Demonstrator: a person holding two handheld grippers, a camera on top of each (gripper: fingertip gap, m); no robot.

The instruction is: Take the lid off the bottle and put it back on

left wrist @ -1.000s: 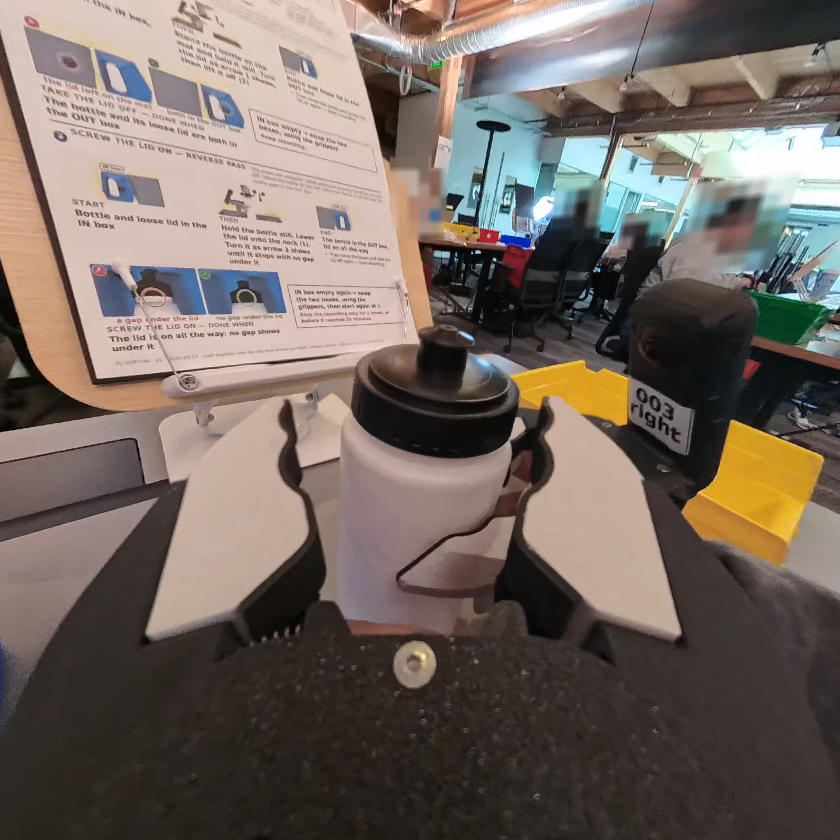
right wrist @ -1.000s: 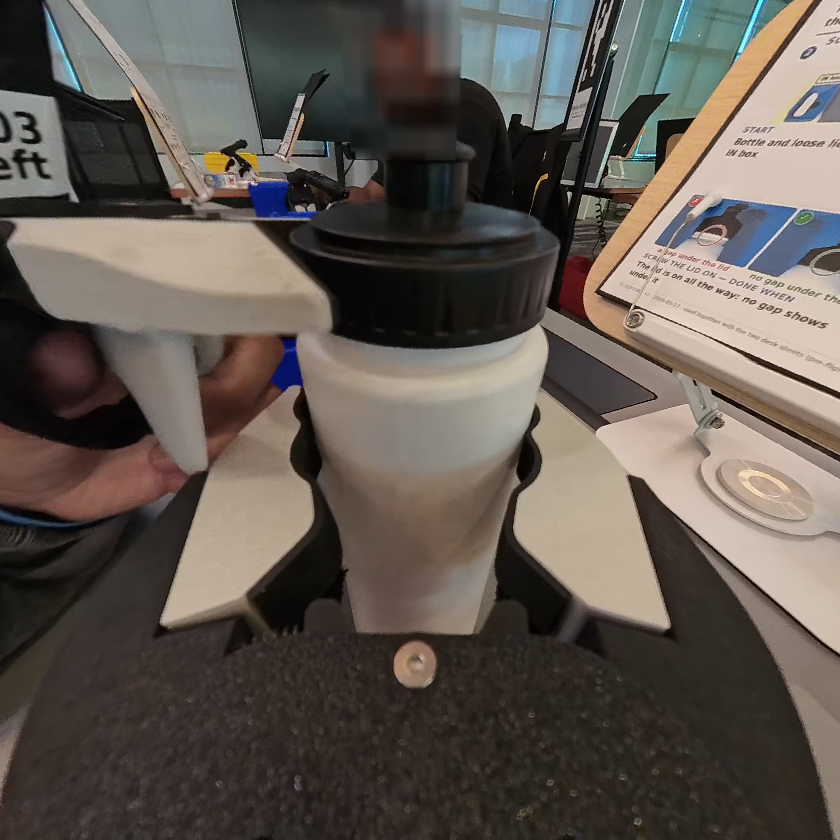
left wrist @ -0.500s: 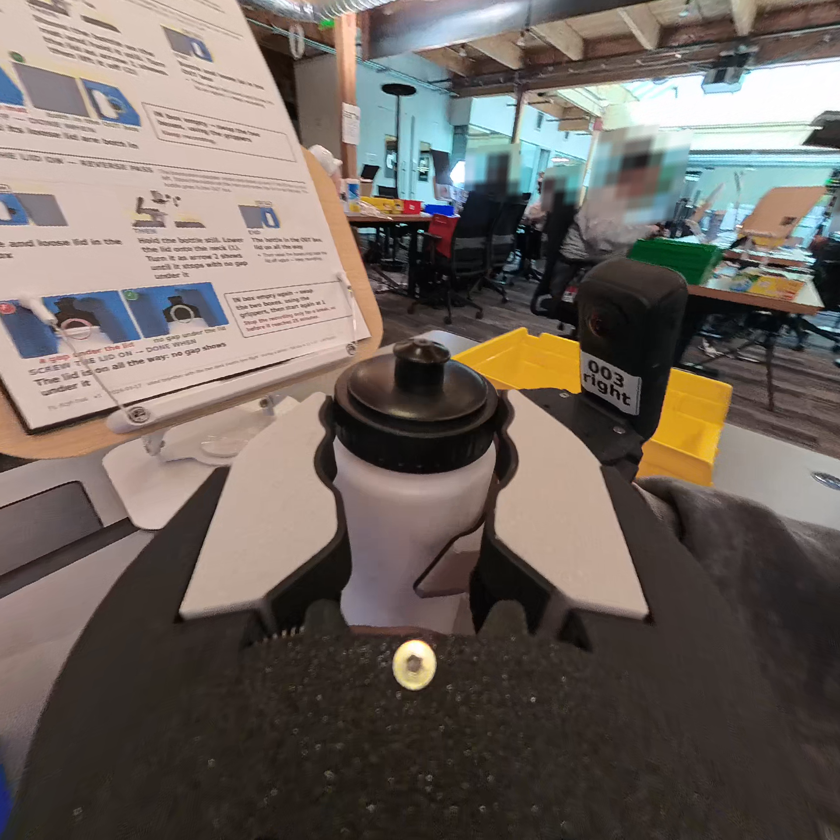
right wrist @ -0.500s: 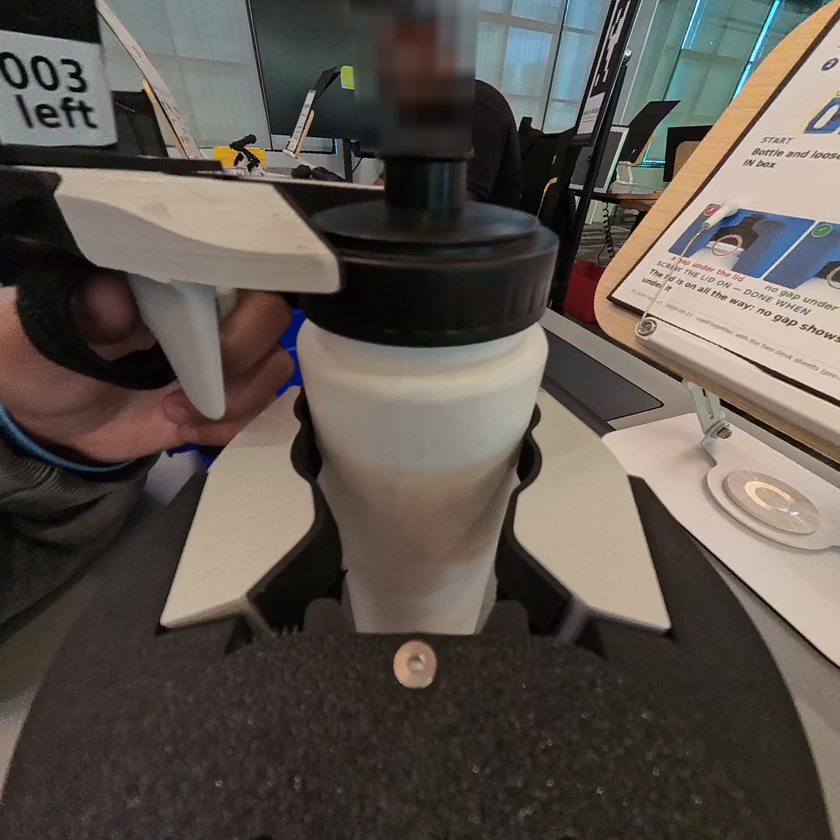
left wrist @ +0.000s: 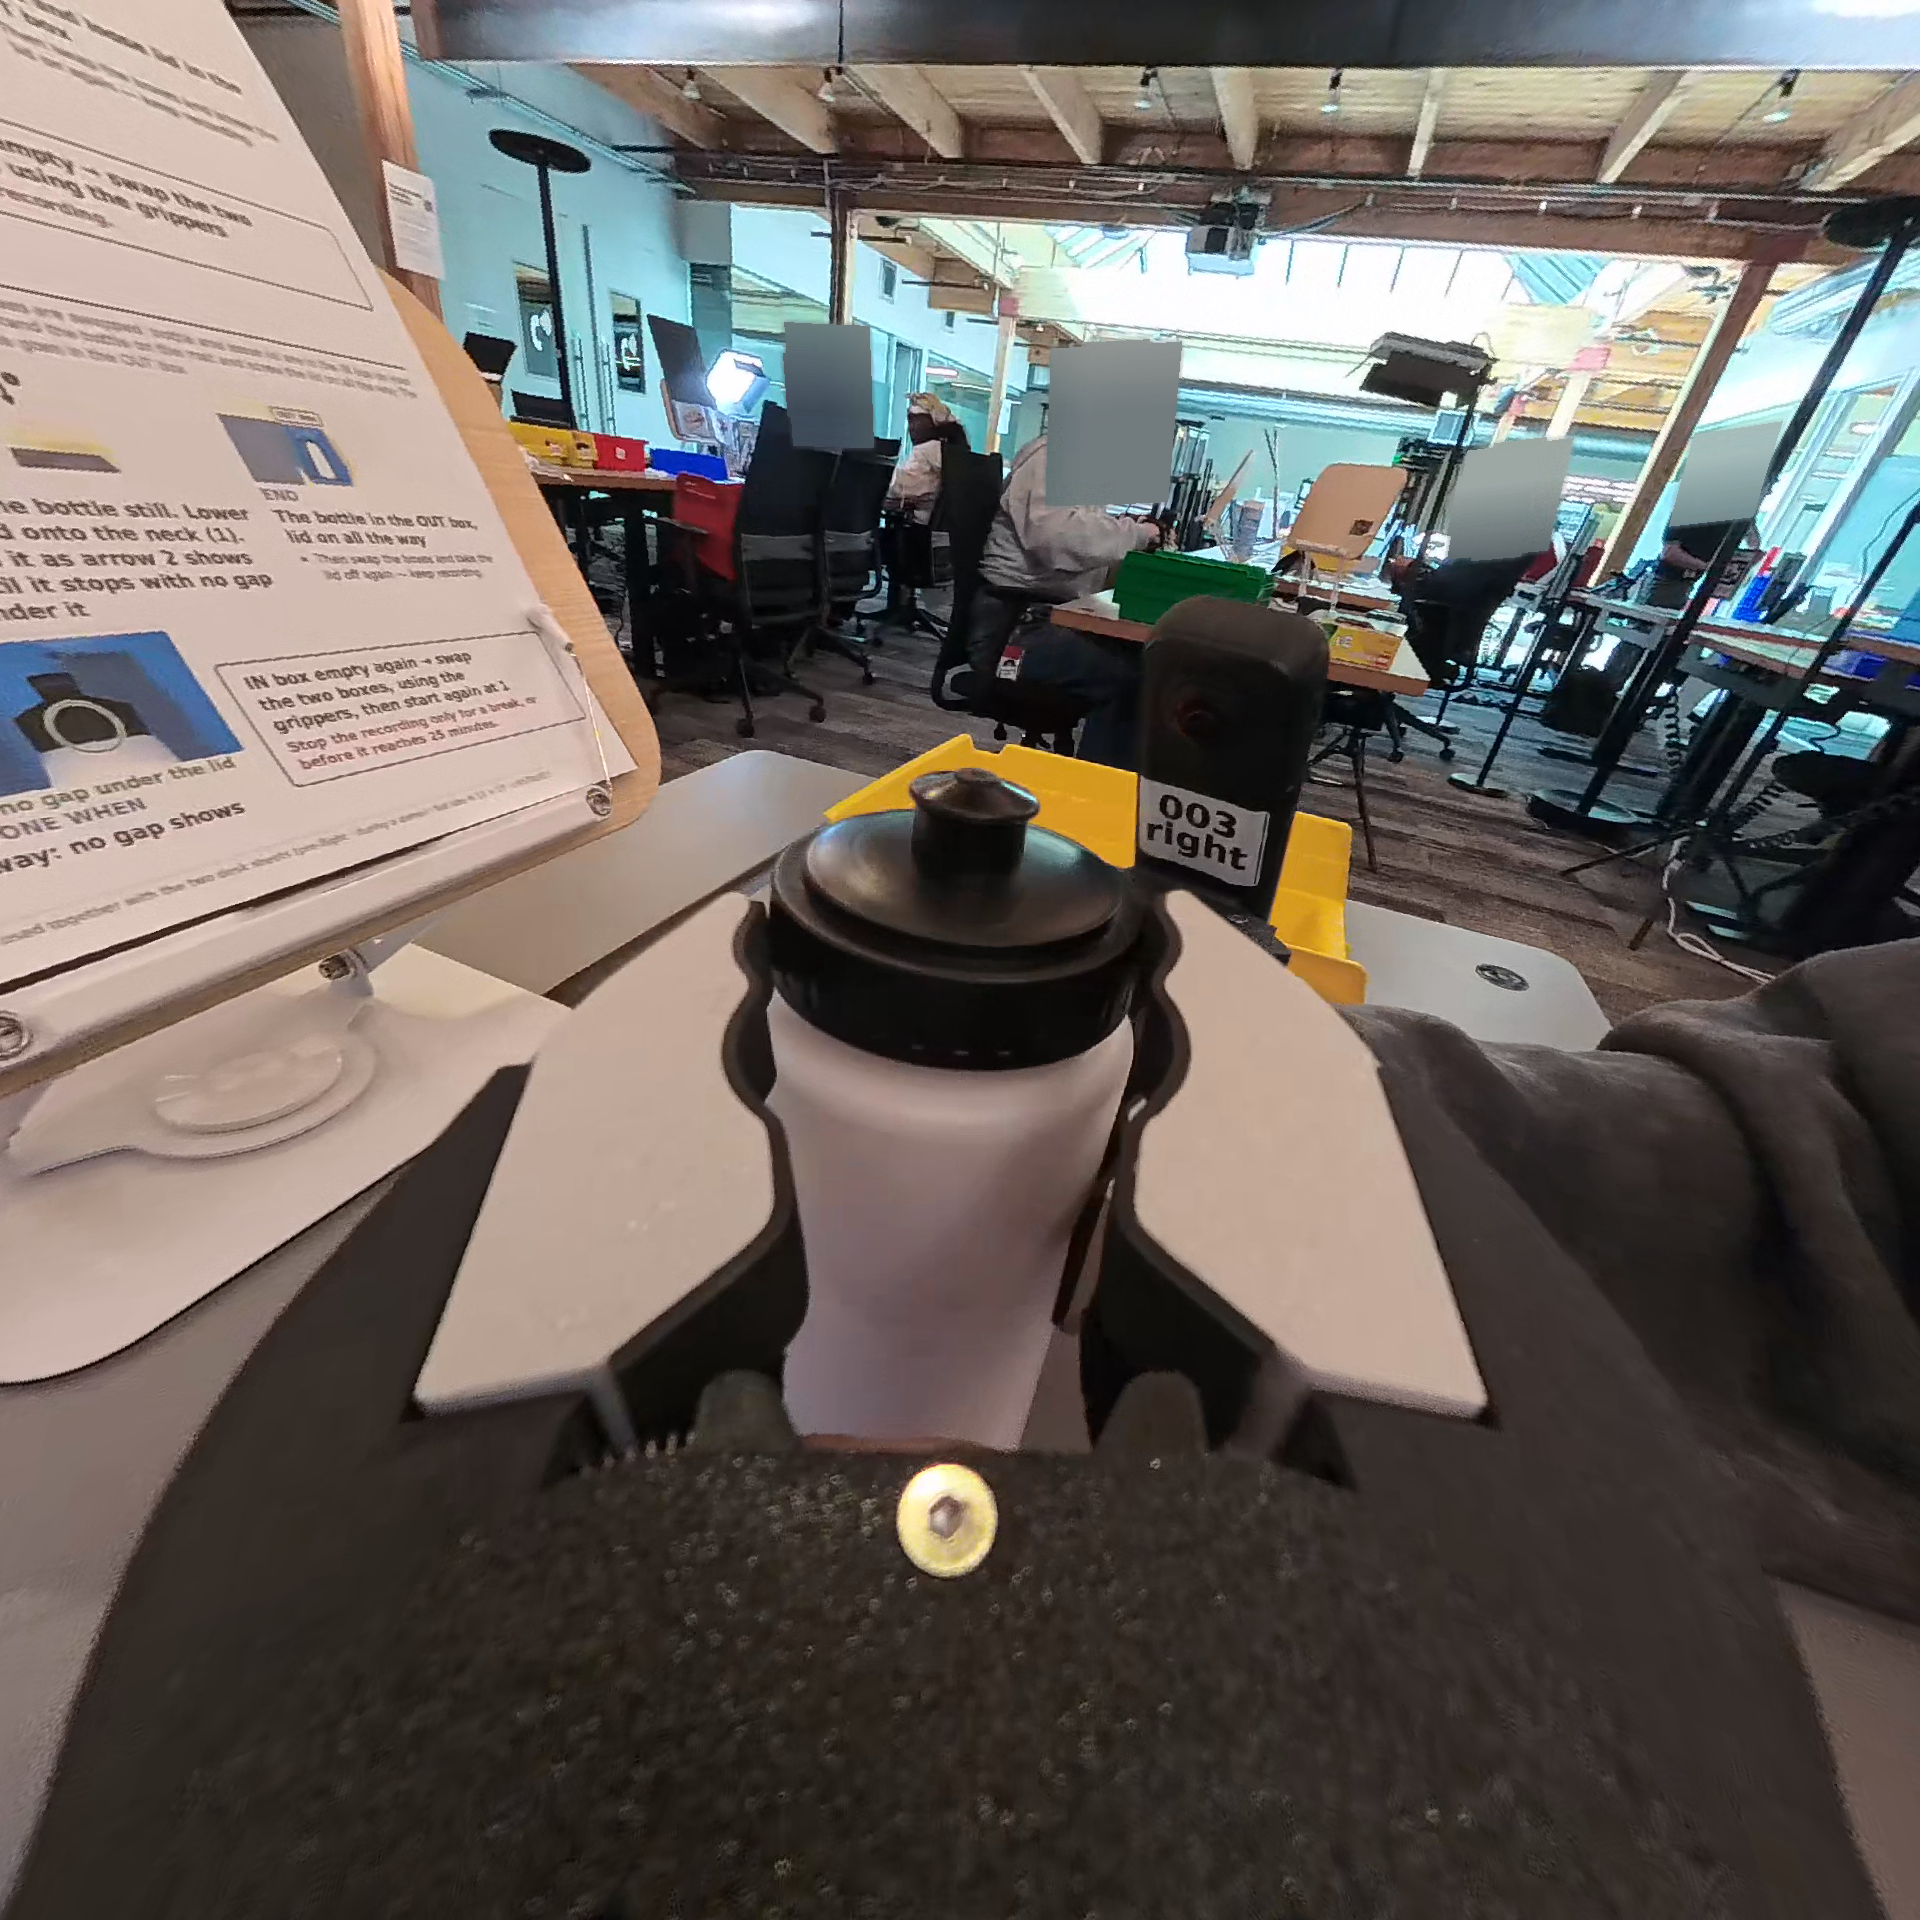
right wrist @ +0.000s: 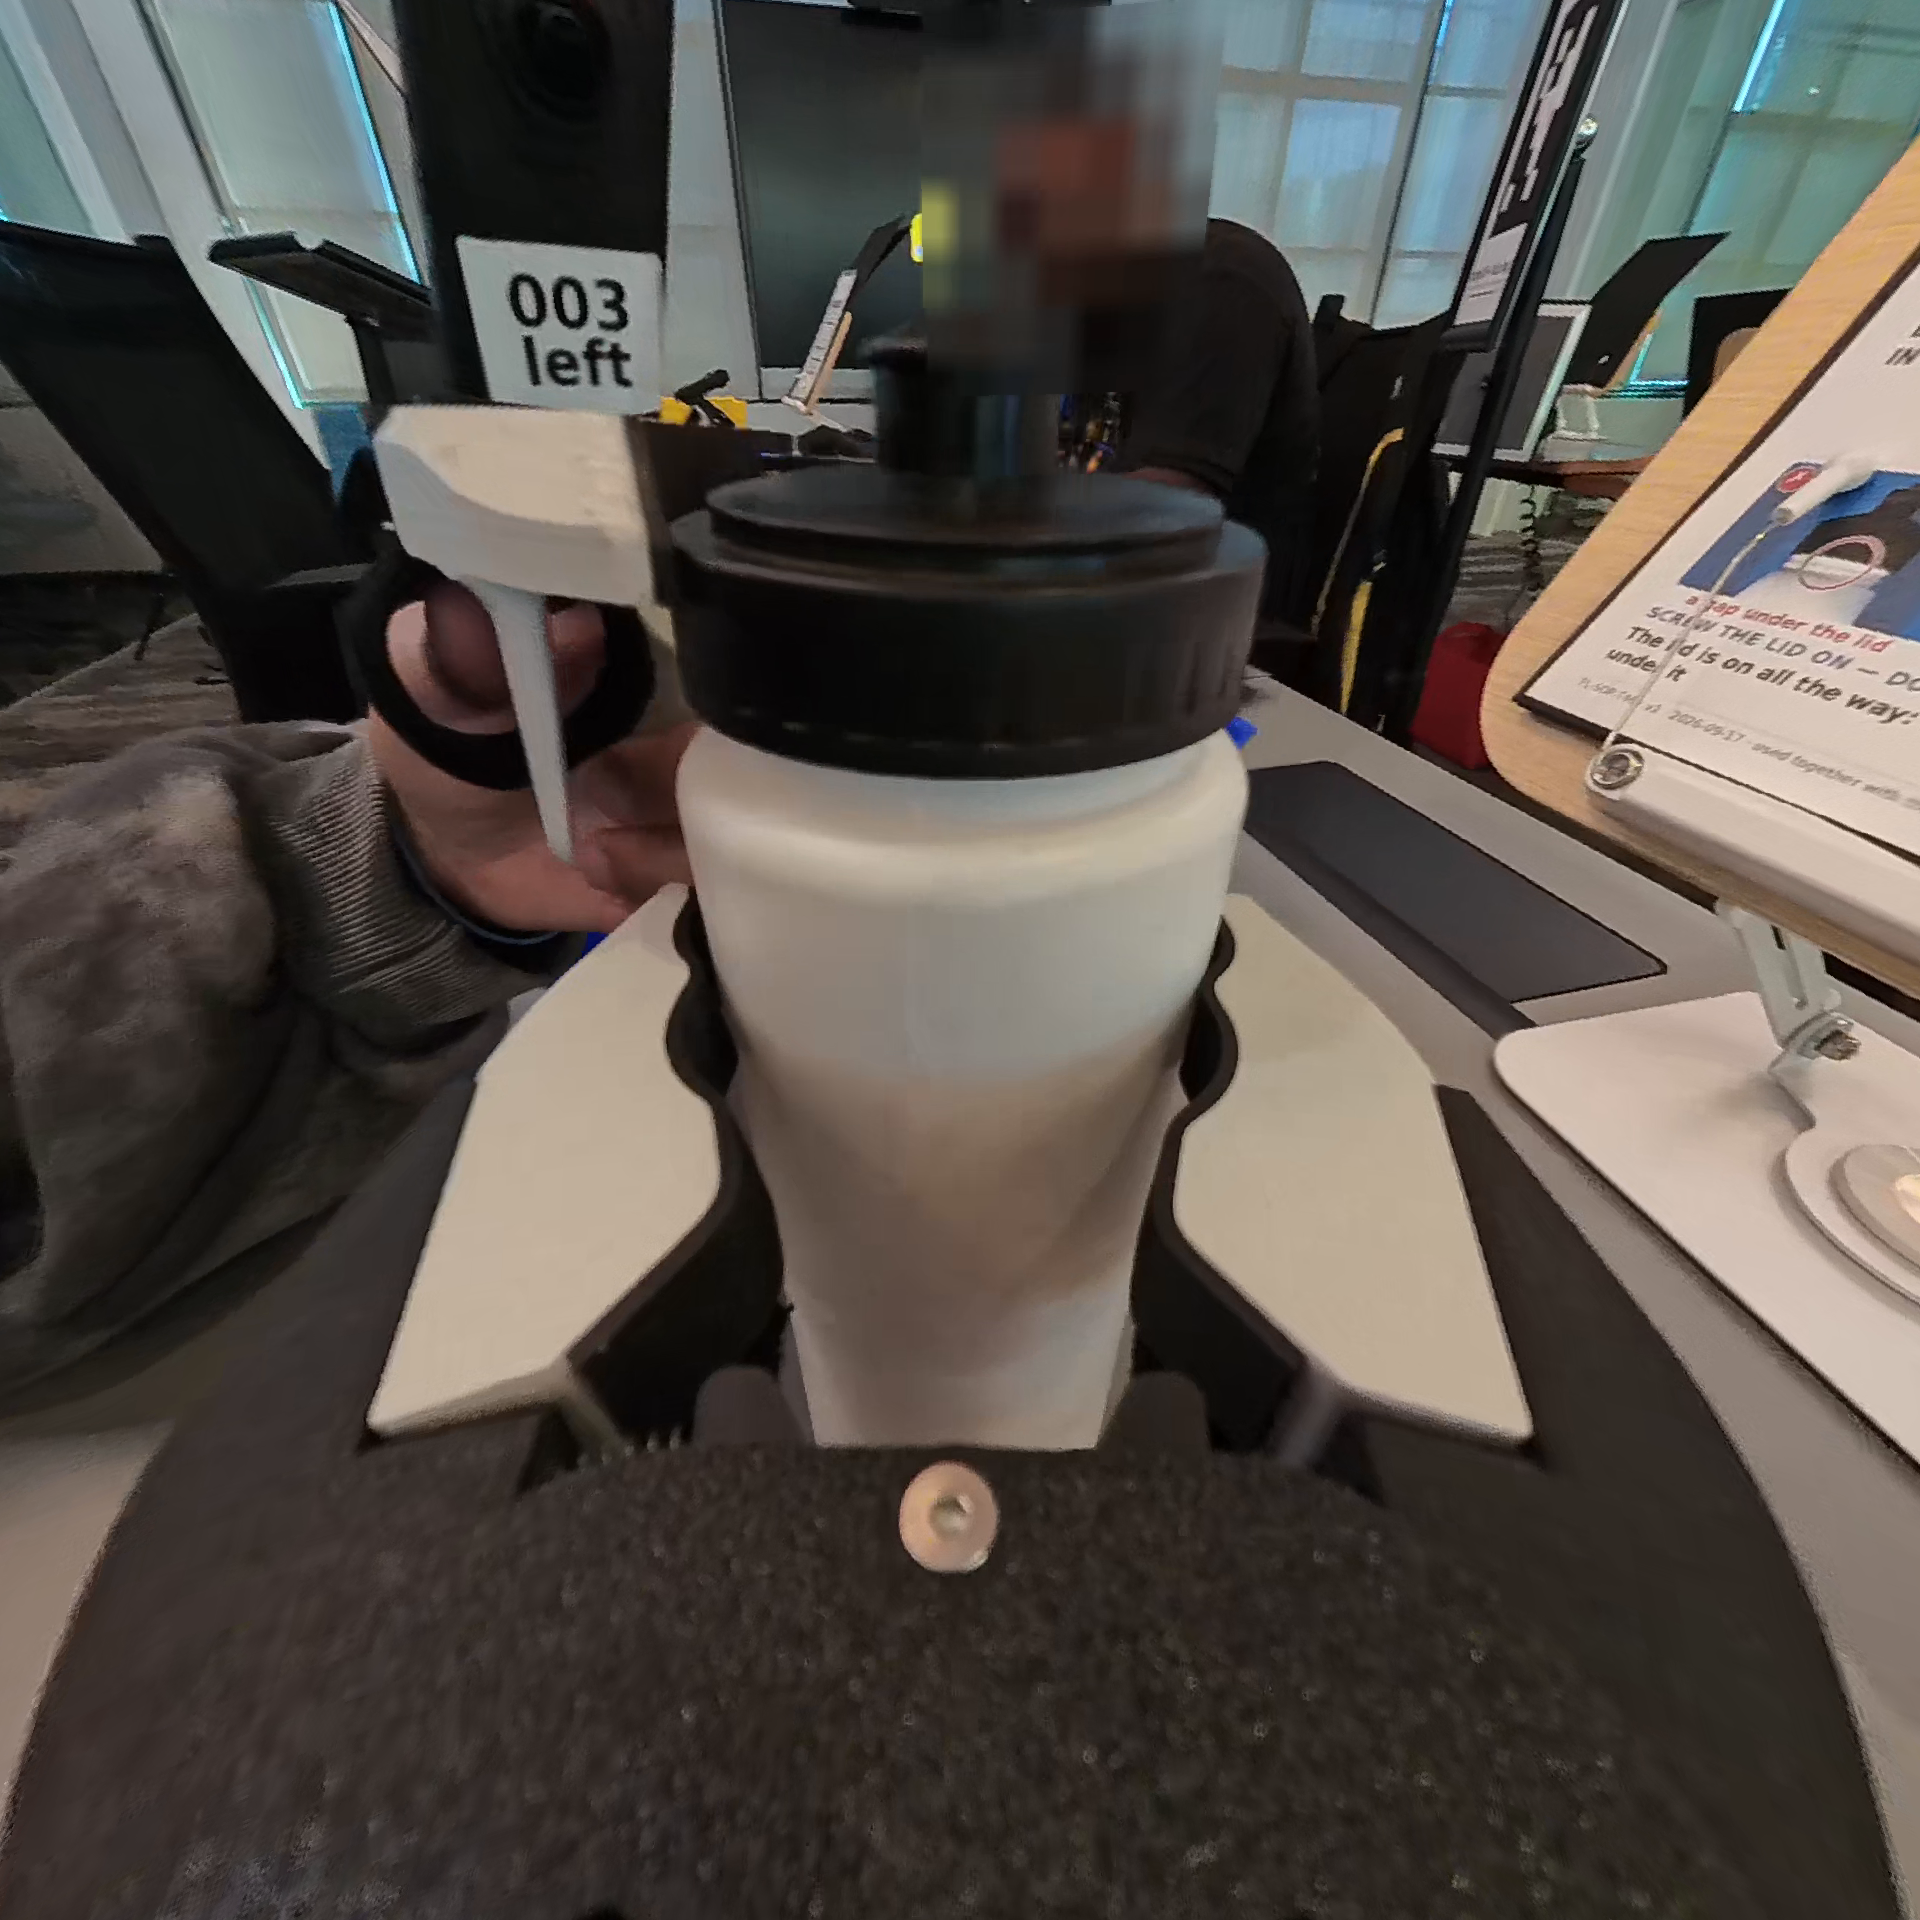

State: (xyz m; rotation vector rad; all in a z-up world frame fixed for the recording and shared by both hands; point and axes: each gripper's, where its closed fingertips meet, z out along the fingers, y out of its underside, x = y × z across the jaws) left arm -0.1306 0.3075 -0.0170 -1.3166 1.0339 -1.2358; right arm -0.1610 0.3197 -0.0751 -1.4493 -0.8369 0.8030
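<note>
Grey desk surface (left wrist: 665, 831), open workshop hall behind with tables, chairs and seated people.

Item: white bottle (right wrist: 956, 1039), upright, black lid (left wrist: 951, 956) seated on its neck, pull spout on top. No gap shows under the lid in either view.

Your right gripper (right wrist: 956, 997): fingers closed against the bottle body on both sides, below the shoulder. The bottle fills the space between them, dead ahead of the camera.

Your left gripper (left wrist: 951, 971): fingers clamped on the lid's ribbed rim, one either side, above the right gripper's hold. From the right wrist view you see one white finger (right wrist: 520, 509) of it pressed to the lid's left edge, with your hand (right wrist: 540, 790) in a black loop behind and a grey sleeve (right wrist: 187, 977) below.

Beyond the left gripper: yellow bin (left wrist: 1309, 862), just past the lid. The right gripper's black camera housing (left wrist: 1226, 717) stands ahead and right of the lid.

Left of the left gripper, right of the right gripper: instruction sheet (left wrist: 239, 540) on a wooden board, tilted on a white stand (left wrist: 208, 1132).
</note>
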